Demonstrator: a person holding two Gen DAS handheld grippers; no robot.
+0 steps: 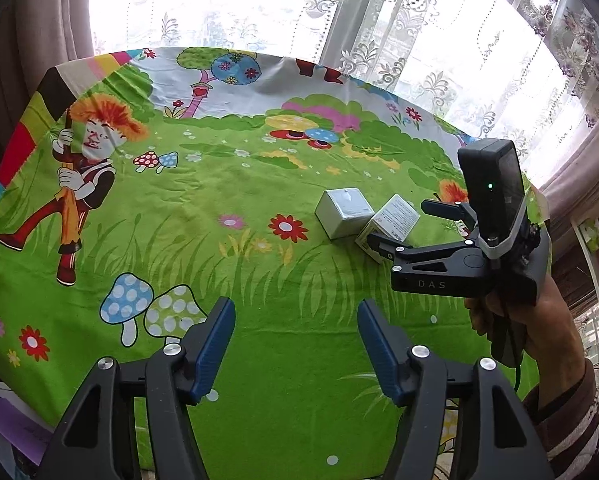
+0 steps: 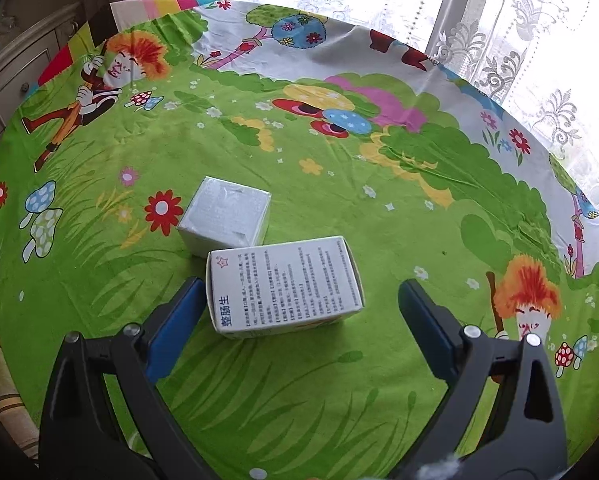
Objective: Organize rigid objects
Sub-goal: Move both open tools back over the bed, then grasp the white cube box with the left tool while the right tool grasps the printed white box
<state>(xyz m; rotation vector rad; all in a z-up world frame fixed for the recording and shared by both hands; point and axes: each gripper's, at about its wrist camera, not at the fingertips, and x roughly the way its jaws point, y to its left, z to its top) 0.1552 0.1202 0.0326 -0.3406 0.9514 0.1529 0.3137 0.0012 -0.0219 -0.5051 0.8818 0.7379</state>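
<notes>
Small print on the medicine box (image 2: 285,286) is too blurred to read as it lies flat on the cartoon-cloth counter (image 2: 379,380), corner against a plain white box (image 2: 225,216), between the right gripper (image 2: 301,312)'s wide-apart jaws, untouched, left gripper (image 1: 295,344) gaping over bare cloth.

Counted two boxes on the worktop (image 2: 339,380): one plain white cube box (image 2: 225,216), one printed carton (image 2: 283,284) touching it at five o'clock. Counted two grippers, left gripper (image 1: 295,344) and right gripper (image 2: 299,316).
</notes>
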